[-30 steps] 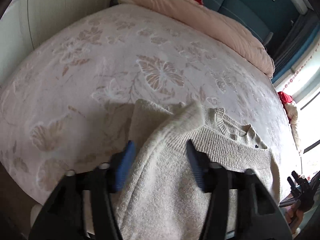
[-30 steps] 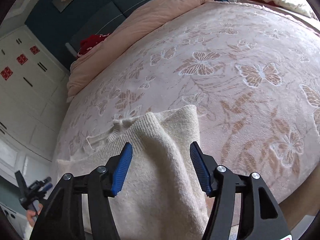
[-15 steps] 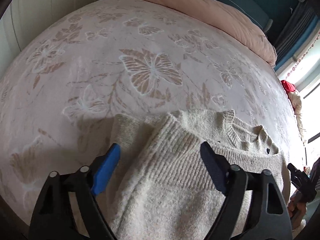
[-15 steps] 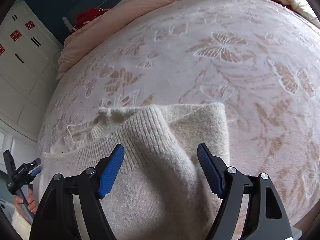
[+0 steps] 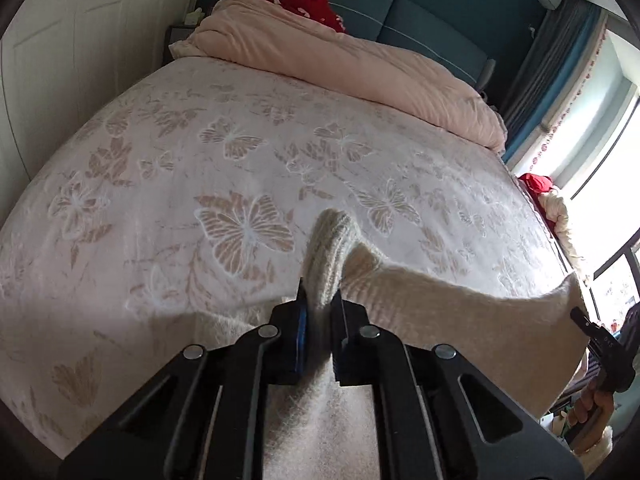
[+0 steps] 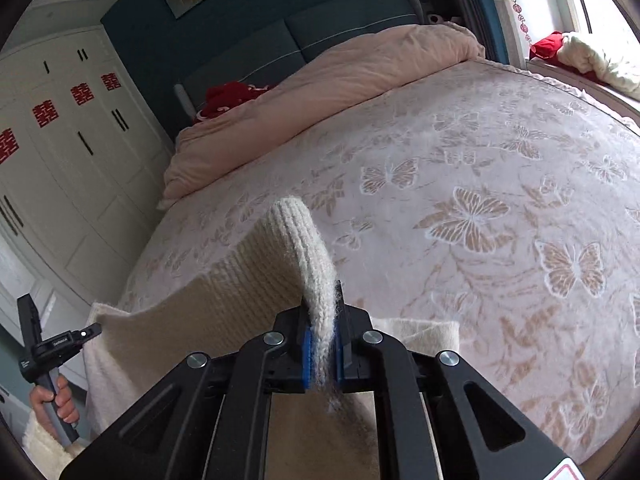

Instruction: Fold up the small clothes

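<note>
Now both grippers clamp the sweater's ribbed edge

Across most of each frame spreads the pale pink bedspread with its woven butterfly pattern (image 5: pixel 240 152), a rolled peach duvet (image 5: pixel 360 64) lying along its upper edge. Low and centre, the cream knitted sweater (image 5: pixel 420 296) hangs stretched between the tools. The left gripper (image 5: pixel 319 308) has just closed, pinching a ribbed fold; the right gripper (image 6: pixel 321 344) has likewise just closed on the ribbed knit.

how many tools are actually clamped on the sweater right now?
2. The left tool pinches the ribbed hem at one corner of the sweater; the right tool pinches the hem at the other corner, the edge stretched between them above the bed.
</note>
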`<state>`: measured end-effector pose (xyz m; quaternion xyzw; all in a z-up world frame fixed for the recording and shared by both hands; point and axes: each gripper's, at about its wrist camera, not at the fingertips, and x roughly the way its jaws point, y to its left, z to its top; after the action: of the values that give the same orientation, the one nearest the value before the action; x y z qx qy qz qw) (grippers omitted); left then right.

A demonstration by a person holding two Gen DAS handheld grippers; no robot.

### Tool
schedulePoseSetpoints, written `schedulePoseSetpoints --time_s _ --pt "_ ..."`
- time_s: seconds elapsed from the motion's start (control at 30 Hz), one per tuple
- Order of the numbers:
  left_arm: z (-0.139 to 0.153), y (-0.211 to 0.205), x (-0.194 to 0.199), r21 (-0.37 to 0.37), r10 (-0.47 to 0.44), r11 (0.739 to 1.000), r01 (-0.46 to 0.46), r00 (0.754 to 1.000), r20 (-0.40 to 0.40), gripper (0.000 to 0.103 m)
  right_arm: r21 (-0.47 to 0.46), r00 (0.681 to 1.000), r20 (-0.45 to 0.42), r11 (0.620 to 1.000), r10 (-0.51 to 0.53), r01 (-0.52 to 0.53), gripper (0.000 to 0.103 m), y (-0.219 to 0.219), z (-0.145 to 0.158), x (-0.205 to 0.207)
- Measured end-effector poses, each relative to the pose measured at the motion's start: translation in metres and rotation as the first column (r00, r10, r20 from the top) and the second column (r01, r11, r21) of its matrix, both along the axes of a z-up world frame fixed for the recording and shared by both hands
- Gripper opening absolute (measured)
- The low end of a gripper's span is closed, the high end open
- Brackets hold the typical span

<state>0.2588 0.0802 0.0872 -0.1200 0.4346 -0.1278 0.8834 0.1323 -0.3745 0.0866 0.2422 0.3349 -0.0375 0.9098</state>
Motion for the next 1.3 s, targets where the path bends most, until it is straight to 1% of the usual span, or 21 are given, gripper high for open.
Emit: schedulePoseSetpoints --time_s 0.1,0.17,0.2,0.27,0.33,0.37,0.43,0.5,0.53,0.57,0.6,0.7,0.8,0.93,1.0,1.03,1.1,1.13,1.23,1.27,1.3 --pt "-0.039 -0.012 0.034 0.069 0.046 0.997 -0.040 0.995 -0.089 0.016 0.106 0.988 -0.156 0.994 0.002 0.015 0.010 -0.019 -0.068 0.038" --pt "-0.082 -0.020 0.049 0.130 0.075 0.990 -0.054 0.984 -0.162 0.016 0.036 0.940 -0.340 0.999 -0.008 0.022 0.010 -0.015 -0.117 0.056" --pt "-0.099 -0.021 0.050 0.150 0.088 0.987 -0.059 0.977 -0.195 0.016 -0.006 0.932 -0.363 1.000 -0.018 0.017 0.011 -0.012 -0.124 0.056" --pt "-0.103 -0.017 0.038 0.151 0.104 0.986 -0.075 0.976 -0.194 0.017 -0.078 0.955 -0.292 0.997 -0.050 0.028 0.015 -0.002 -0.104 0.040" --pt "-0.082 -0.015 0.015 0.157 0.096 0.985 -0.075 0.986 -0.133 0.025 -0.172 0.974 -0.218 0.985 -0.067 0.029 0.027 0.014 -0.072 0.020" --pt "-0.067 -0.016 0.002 0.189 0.090 0.979 -0.072 0.992 -0.091 0.036 -0.215 0.984 -0.167 0.976 -0.068 0.031 0.040 0.024 -0.056 0.007" --pt "-0.043 -0.023 -0.019 0.202 0.072 0.977 -0.067 0.997 -0.016 0.052 -0.223 0.994 -0.110 0.975 -0.004 -0.021 0.043 0.047 -0.038 -0.005" --pt "-0.028 -0.037 -0.034 0.181 0.041 0.982 -0.046 0.999 0.029 0.064 -0.175 0.987 -0.136 0.978 0.090 -0.113 0.032 0.074 -0.042 0.003" --pt "-0.027 -0.050 -0.037 0.173 0.009 0.985 -0.013 1.000 0.025 0.064 -0.138 0.979 -0.152 0.978 0.136 -0.158 0.024 0.088 -0.049 0.011" --pt "-0.031 -0.064 -0.037 0.173 -0.026 0.985 0.025 1.000 0.006 0.065 -0.104 0.967 -0.178 0.973 0.183 -0.204 0.009 0.104 -0.062 0.022" --pt "-0.041 -0.078 -0.038 0.183 -0.058 0.981 0.060 0.998 -0.013 0.065 -0.095 0.956 -0.206 0.968 0.210 -0.234 0.004 0.116 -0.074 0.031" --pt "-0.084 -0.097 -0.028 0.272 -0.061 0.958 0.091 0.991 -0.118 0.064 -0.126 0.939 -0.308 0.972 0.150 -0.197 0.003 0.113 -0.117 0.053" --pt "-0.118 -0.082 -0.024 0.256 -0.025 0.964 0.077 0.979 -0.201 0.066 0.025 0.945 -0.303 0.992 0.125 -0.123 0.000 0.082 -0.120 0.044" --pt "-0.120 -0.069 -0.031 0.233 -0.042 0.969 0.083 0.984 -0.174 0.066 -0.083 0.957 -0.273 0.989 0.095 -0.122 0.001 0.079 -0.089 0.020" --pt "-0.121 -0.070 -0.033 0.237 -0.044 0.968 0.084 0.984 -0.171 0.066 -0.163 0.933 -0.358 0.982 0.033 -0.097 0.001 0.065 -0.108 0.015" --pt "-0.119 -0.069 -0.033 0.240 -0.041 0.967 0.082 0.984 -0.172 0.066 -0.165 0.918 -0.397 0.984 0.002 -0.074 0.001 0.054 -0.118 0.012" --pt "-0.110 -0.067 -0.041 0.258 -0.029 0.964 0.072 0.986 -0.165 0.064 -0.076 0.935 -0.355 0.997 0.000 -0.028 0.001 0.038 -0.107 -0.011" --pt "-0.102 -0.063 -0.047 0.266 -0.030 0.961 0.070 0.988 -0.154 0.064 -0.088 0.942 -0.336 0.996 -0.018 -0.012 0.002 0.034 -0.095 -0.025" --pt "-0.076 -0.037 -0.073 0.240 -0.026 0.969 0.051 0.994 -0.108 0.068 -0.120 0.955 -0.291 0.993 -0.054 0.019 0.032 0.021 -0.068 -0.069" --pt "-0.071 -0.026 -0.083 0.226 -0.017 0.973 0.041 0.994 -0.105 0.074 -0.128 0.953 -0.294 0.991 -0.068 0.031 0.052 0.016 -0.065 -0.085" --pt "-0.067 -0.011 -0.094 0.201 -0.001 0.979 0.023 0.994 -0.108 0.079 -0.126 0.950 -0.305 0.991 -0.073 0.035 0.058 0.012 -0.065 -0.097"
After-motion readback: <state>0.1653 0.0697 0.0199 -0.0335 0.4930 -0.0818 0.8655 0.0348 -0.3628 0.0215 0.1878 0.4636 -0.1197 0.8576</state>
